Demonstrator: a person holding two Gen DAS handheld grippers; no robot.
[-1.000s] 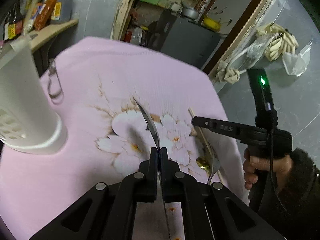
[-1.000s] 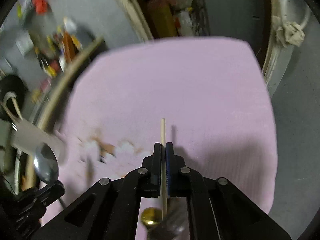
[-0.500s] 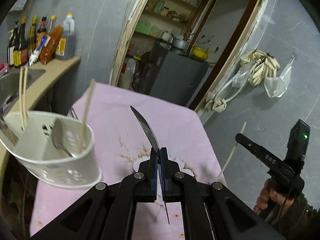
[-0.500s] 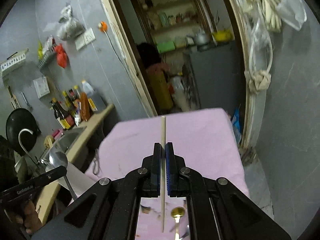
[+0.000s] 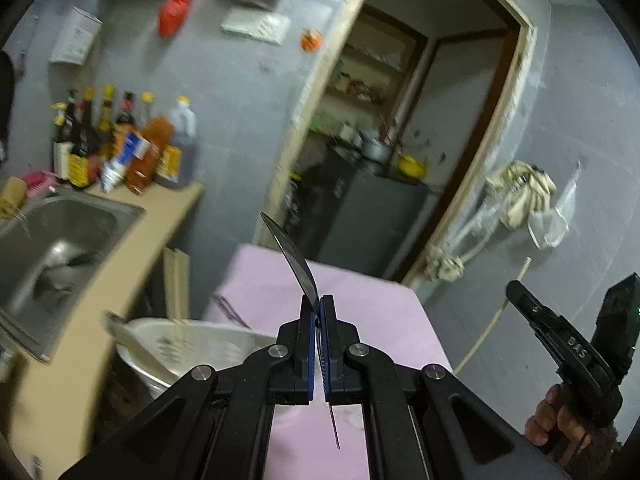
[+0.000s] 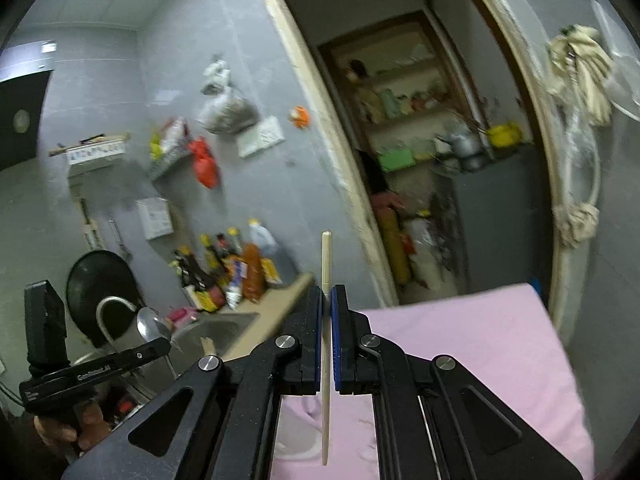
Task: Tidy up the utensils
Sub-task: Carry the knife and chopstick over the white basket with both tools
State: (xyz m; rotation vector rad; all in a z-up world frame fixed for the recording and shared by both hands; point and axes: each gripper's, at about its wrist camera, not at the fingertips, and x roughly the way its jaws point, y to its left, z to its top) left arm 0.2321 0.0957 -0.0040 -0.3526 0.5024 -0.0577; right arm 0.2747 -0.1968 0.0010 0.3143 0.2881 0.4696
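Left gripper (image 5: 319,308): its jaws are pressed together on a metal spoon (image 5: 294,258). The bowl stands up above the jaws, and the thin handle end hangs below them. From the right wrist view the bowl (image 6: 153,324) shows in front of the tap.

Right gripper (image 6: 330,300): its jaws are closed on one pale chopstick (image 6: 326,264). The stick is almost upright, one end above the jaws and a long part below them.

Holder: a white perforated utensil basket (image 5: 200,344) stands at the near left of the table, low under the left gripper. One pale utensil handle (image 5: 128,342) leans at its left rim. What more is inside, I cannot tell, the picture is blurred there.

Table: it has a pink cloth (image 5: 380,320). The part of it I can see has no loose utensil on it, but the grippers hide much of the near part.

Surroundings: a steel sink (image 5: 60,248) and a row of sauce bottles (image 5: 120,152) are to the left, and a doorway (image 5: 400,140) is far behind.

Done: I judge that both pieces are lifted off the table, and at least one piece is already in the basket.

Left to do: the spoon and the chopstick must still be lowered into the basket and released. The spoon is nearer to it. The chopstick is held well to the right of it.
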